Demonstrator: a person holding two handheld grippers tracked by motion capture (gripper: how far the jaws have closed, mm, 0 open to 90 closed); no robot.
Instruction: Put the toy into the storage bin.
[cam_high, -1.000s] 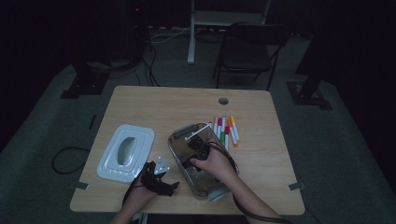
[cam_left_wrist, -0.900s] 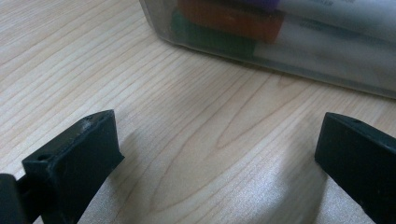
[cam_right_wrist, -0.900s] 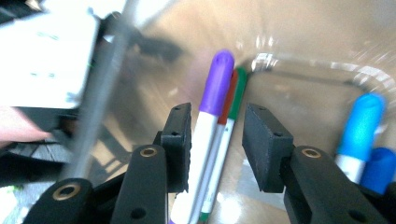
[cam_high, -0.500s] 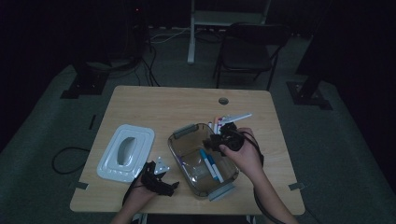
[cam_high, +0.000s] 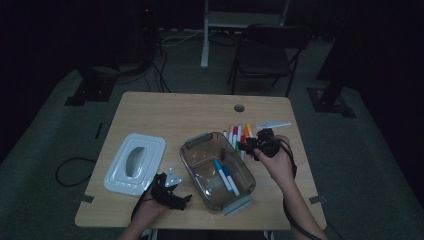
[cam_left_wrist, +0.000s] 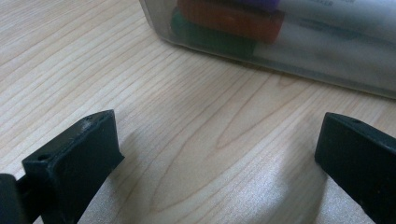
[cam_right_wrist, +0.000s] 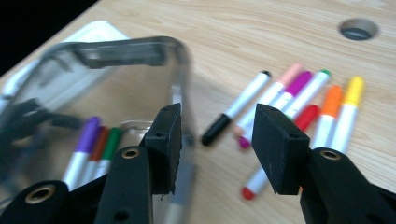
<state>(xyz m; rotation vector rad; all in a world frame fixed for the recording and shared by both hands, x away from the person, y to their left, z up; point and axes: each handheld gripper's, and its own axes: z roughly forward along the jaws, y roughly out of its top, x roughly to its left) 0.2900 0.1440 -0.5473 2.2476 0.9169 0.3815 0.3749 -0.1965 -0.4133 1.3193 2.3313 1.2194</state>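
Observation:
A clear plastic bin (cam_high: 200, 142) stands mid-table with blue markers (cam_high: 226, 176) inside; the right gripper view shows purple, orange and green markers (cam_right_wrist: 95, 142) in it. Loose markers (cam_high: 237, 134) lie in a row to its right, among them a black-capped one (cam_right_wrist: 238, 106) and a yellow one (cam_right_wrist: 348, 109). My right gripper (cam_high: 246, 145) (cam_right_wrist: 217, 116) hovers over the bin's rim and this row. Its jaws have just been opening, with nothing between them. My left gripper (cam_high: 184, 199) (cam_left_wrist: 219, 126) rests open on the wood beside the bin wall (cam_left_wrist: 327, 70).
A white lid (cam_high: 134, 162) lies left of the bin. The wooden table (cam_high: 165, 112) has a cable hole (cam_high: 239, 108) near its far edge. A folding chair (cam_high: 265, 55) stands on the floor beyond the table.
My right gripper has left the bin and moved right and away to the loose markers. Blue markers now show in the bin. The left gripper has stayed put.

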